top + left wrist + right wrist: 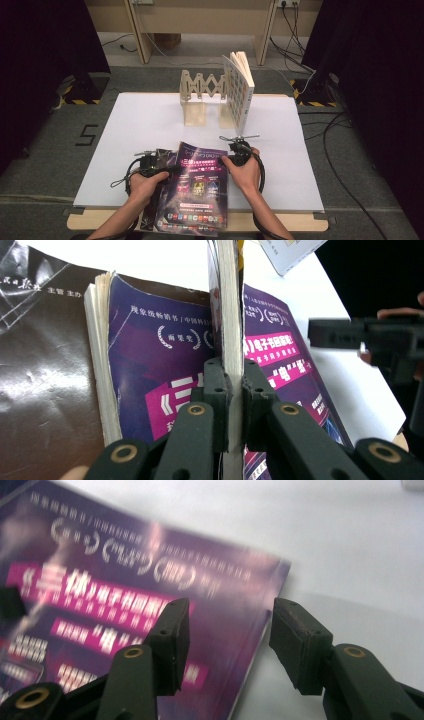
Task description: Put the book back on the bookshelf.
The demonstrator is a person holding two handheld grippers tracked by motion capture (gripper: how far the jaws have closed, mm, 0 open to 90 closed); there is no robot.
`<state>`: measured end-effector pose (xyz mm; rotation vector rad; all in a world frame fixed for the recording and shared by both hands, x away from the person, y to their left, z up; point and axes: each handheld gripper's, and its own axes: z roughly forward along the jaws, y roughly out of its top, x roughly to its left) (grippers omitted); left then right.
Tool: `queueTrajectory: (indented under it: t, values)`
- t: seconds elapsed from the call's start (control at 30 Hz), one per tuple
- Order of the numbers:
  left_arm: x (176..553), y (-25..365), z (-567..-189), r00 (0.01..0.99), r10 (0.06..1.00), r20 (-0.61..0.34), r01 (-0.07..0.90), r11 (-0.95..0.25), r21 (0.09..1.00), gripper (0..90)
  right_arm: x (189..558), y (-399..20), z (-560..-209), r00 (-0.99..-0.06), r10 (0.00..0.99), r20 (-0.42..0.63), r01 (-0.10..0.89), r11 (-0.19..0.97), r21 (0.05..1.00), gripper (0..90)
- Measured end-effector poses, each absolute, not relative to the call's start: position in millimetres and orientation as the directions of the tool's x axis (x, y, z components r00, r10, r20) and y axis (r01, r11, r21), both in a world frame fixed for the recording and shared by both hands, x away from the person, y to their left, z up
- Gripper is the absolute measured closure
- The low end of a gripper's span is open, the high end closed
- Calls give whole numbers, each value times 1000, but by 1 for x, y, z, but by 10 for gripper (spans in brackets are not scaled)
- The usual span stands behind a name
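Note:
A purple book (197,187) lies on top of a small stack at the table's near edge. My left gripper (167,170) is at the book's left side. In the left gripper view its jaws (233,375) are shut on the book's edge (231,300), which rises edge-on between the pads. Beneath it lies a second purple book (150,355). My right gripper (229,159) is at the book's upper right corner. In the right gripper view it (230,615) stands open, with the right edge of the purple cover (125,580) between the jaws and the pads apart from it.
A black book (162,156) sticks out at the stack's left. At the back of the white table sheet (145,125) stands a wooden expanding book rack (200,92) with a white book (239,90) upright at its right end. Cables lie on the floor at right.

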<state>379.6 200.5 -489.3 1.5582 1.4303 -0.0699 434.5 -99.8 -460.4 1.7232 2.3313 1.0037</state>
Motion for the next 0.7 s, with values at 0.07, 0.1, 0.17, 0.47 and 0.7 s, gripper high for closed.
queueTrajectory:
  t: [0.07,0.1,0.17,0.47,0.7]
  values:
    - [380,201,-489,311,729,-610,783,167,599,834,444,-99,-461,-361,878,315,832,150,535,497]
    - [380,201,-489,314,731,-605,782,162,602,834,448,-98,-462,-355,878,320,835,144,531,496]
    - [380,201,-489,320,733,-599,783,151,603,833,455,-98,-462,-352,880,320,837,142,529,495]
    - [383,203,-489,311,736,-601,801,138,583,818,477,-97,-465,-350,878,327,835,135,533,490]
    - [385,203,-490,306,739,-600,807,133,575,806,480,-96,-471,-329,878,349,849,113,517,480]
